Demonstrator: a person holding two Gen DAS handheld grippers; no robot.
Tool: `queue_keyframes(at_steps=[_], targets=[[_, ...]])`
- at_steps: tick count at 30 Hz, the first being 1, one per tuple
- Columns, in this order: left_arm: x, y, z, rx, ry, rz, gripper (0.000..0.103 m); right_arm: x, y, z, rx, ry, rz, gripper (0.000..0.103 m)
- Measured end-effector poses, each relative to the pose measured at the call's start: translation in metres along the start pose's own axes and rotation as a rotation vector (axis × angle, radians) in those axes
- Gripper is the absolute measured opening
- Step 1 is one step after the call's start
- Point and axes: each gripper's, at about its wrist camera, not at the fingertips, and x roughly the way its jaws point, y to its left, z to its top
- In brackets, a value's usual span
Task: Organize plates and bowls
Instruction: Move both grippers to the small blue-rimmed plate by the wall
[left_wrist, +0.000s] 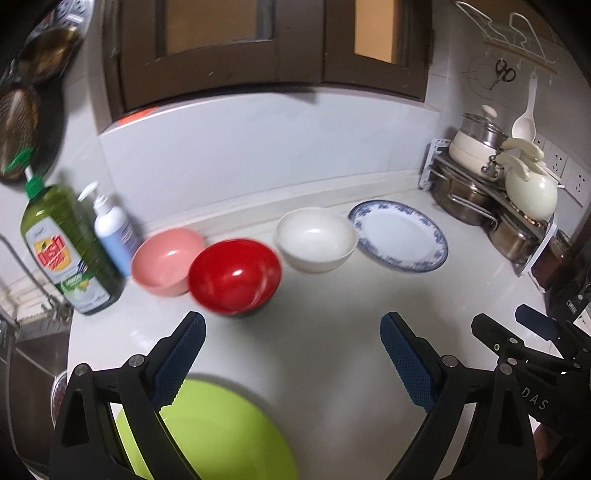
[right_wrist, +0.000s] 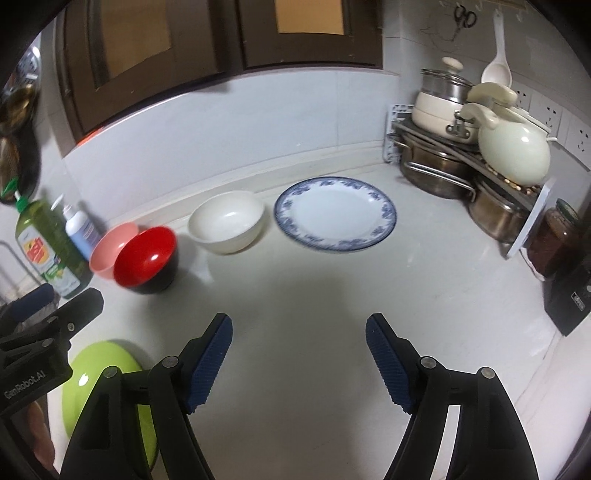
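Note:
On the white counter a pink bowl (left_wrist: 166, 262), a red bowl (left_wrist: 234, 275), a white bowl (left_wrist: 316, 238) and a blue-rimmed white plate (left_wrist: 400, 236) stand in a row near the back wall. A green plate (left_wrist: 214, 432) lies at the front left. My left gripper (left_wrist: 291, 332) is open and empty above the green plate's right part, short of the red bowl. My right gripper (right_wrist: 299, 332) is open and empty over bare counter, in front of the blue-rimmed plate (right_wrist: 336, 214). The right wrist view also shows the red bowl (right_wrist: 146, 258), white bowl (right_wrist: 227, 225) and green plate (right_wrist: 92, 384).
A green dish-soap bottle (left_wrist: 70, 247) and a white pump bottle (left_wrist: 112, 229) stand left of the bowls, beside a sink edge (left_wrist: 33, 321). A rack with steel pots and a cream kettle (right_wrist: 513, 151) fills the back right corner. A jar (right_wrist: 554, 240) and a black box (right_wrist: 572, 299) stand at the right.

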Motion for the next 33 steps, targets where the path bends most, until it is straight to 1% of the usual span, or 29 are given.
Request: queue_keyframes(at_steps=[5, 17, 25, 33], targets=[[0.011, -0.025, 0.017, 0.016, -0.008, -0.004, 0.097, 0.005, -0.023, 0.013, 0.02, -0.009, -0.008, 0.076], [0.046, -0.066, 0.05, 0.034, -0.002, -0.028, 0.097, 0.028, -0.068, 0.048, 0.041, -0.011, -0.044, 0.076], [0.081, -0.085, 0.073, 0.045, 0.037, -0.028, 0.097, 0.053, -0.091, 0.075, 0.068, -0.004, -0.05, 0.076], [0.126, -0.099, 0.098, 0.069, 0.058, -0.008, 0.097, 0.091, -0.106, 0.101, 0.078, 0.017, -0.043, 0.076]])
